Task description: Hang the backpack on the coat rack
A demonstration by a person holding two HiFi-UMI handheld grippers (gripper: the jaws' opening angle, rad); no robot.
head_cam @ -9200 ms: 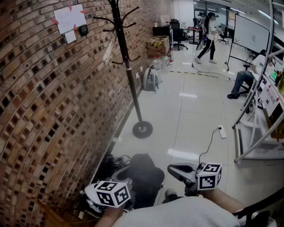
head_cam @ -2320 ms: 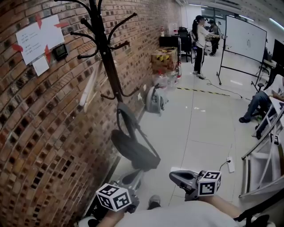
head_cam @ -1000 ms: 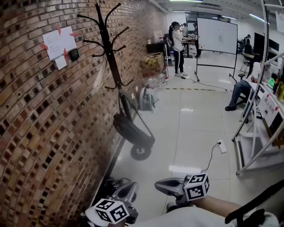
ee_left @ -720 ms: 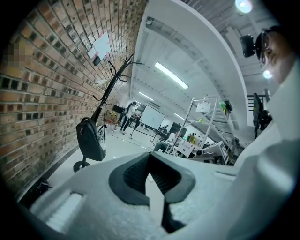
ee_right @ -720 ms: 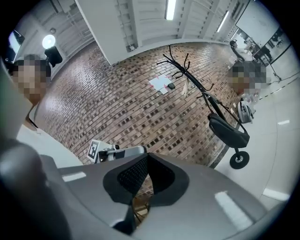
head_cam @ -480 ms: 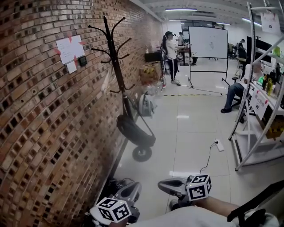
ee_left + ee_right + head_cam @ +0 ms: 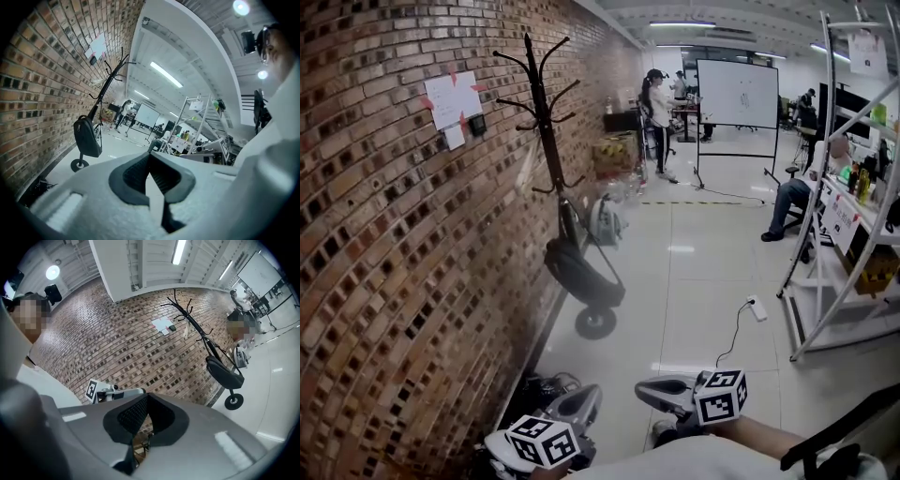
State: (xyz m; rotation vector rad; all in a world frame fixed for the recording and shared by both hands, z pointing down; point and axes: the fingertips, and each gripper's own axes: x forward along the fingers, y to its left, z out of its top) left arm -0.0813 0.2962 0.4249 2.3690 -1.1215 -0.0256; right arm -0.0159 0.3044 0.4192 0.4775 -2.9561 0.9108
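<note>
Left of centre, backpack point(image 7: 581, 272) hangs on coat rack point(image 7: 546, 141); left gripper point(image 7: 579, 405), right gripper point(image 7: 645, 390) jaws together, empty. Risk: strap slips hook, side load tips rack.

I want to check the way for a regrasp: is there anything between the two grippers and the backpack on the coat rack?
Nothing visible does. Only bare floor lies between the left gripper, the right gripper and the backpack hanging on the coat rack.

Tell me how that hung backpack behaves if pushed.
The backpack hangs by a strap, so it would probably swing. Its sagging body looks soft, likely floppy. Hung off-centre, it might rock the coat rack.
</note>
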